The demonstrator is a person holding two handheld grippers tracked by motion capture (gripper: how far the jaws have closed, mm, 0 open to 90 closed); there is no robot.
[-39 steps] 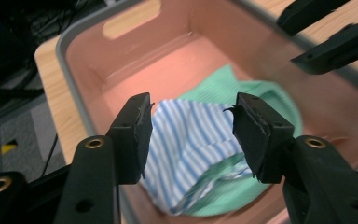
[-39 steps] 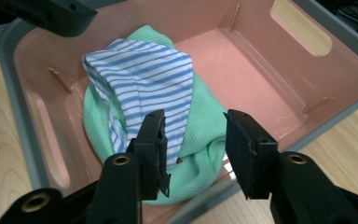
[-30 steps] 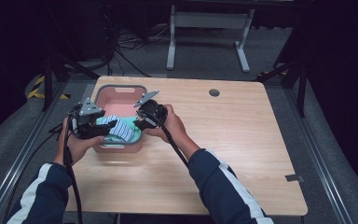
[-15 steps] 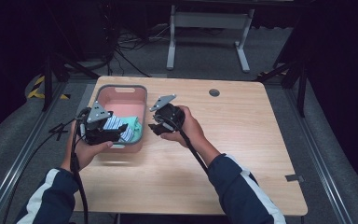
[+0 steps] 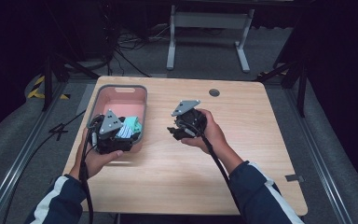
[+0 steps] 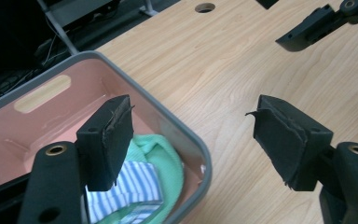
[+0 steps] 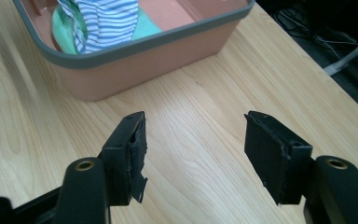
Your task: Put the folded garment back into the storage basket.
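Observation:
A pink bin with a grey rim (image 5: 121, 93) stands at the table's left. In its near end lies folded cloth (image 5: 131, 127), blue-and-white striped over mint green. My left gripper (image 5: 125, 136) hovers at the bin's near right corner; its jaws have just been opening, and they straddle the rim (image 6: 168, 116) with nothing held. The cloth (image 6: 154, 177) lies below its left jaw. My right gripper (image 5: 172, 130) is over bare table right of the bin, pointing at the bin's wall (image 7: 158, 60). Its jaws (image 7: 196, 135) have just been opening and hold nothing. The striped cloth (image 7: 107, 18) shows inside.
The wooden table (image 5: 261, 140) has a round cable hole (image 5: 214, 92) at the back. Its middle and right side are bare wood. A metal stand (image 5: 209, 28) and cables lie on the floor behind. The right gripper's jaw (image 6: 317, 25) shows far off in the left gripper view.
Both grippers have drawn back from the cloth in the bin, their jaws wider apart. The right gripper moved rightwards out over the table, the left toward the bin's near corner. The cloth stays in the bin.

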